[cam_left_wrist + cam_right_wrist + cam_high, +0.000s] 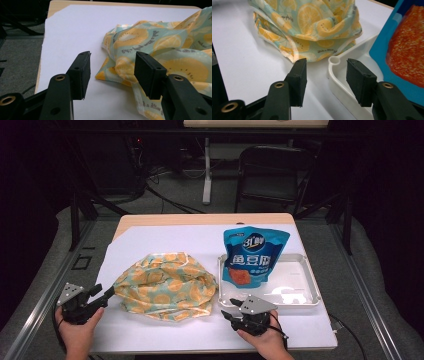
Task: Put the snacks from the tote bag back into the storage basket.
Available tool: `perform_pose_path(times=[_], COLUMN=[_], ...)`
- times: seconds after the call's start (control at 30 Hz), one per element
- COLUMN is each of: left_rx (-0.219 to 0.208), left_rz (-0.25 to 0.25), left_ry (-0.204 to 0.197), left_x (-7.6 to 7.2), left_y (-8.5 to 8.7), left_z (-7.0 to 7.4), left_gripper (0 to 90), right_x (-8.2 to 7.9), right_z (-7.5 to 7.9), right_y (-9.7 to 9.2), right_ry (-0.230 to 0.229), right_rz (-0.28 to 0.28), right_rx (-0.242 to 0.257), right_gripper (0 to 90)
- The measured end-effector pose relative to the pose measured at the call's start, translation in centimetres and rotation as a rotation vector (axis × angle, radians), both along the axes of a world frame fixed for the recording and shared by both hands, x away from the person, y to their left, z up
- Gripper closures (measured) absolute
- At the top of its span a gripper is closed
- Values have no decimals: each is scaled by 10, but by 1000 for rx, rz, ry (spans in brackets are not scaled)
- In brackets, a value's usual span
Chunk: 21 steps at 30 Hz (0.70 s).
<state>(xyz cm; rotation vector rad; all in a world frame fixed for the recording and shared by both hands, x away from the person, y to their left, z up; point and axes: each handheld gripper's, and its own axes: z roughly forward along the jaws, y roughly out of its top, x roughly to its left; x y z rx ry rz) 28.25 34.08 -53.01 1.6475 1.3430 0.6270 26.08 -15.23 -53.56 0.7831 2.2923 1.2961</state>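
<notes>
- Your left hand-held gripper [112,67] has its jaws wide open with nothing gripped, right at the cloth's [166,286] left edge; a corner of it pokes in between them.
- Your right hand-held gripper [326,75] is wide open too, holding nothing, just off the cloth's right edge by the tray [310,295] corner.
- The cloth sits crumpled on the bench [165,237], touching the tray on its right, with the blue pouch [254,256] in that tray.

One patterned cloth [166,286], one snack bag [254,256], one tray [306,292].
</notes>
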Motion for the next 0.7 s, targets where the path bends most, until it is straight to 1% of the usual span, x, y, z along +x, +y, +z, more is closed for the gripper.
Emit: perform_pose_path(times=[0.1,0.23,0.33,0.43,0.7], left_rx=[-11,-23,-23,-21,-20], left_rz=[5,12,13,13,15], left_ry=[7,9,11,10,5], left_x=[1,1,1,1,-1], left_y=[1,3,2,2,1], left_z=[-2,-3,-4,-4,-2], left_gripper=[471,471,470,471,470], right_x=[-1,-1,0,0,0], right_z=[-1,-1,-1,-1,-1], right_y=[2,3,2,2,2], right_ry=[-2,-8,-2,-1,0], right_rz=[15,15,17,16,21], right_rx=[-6,-6,-6,0,-3], right_gripper=[504,502,500,499,498])
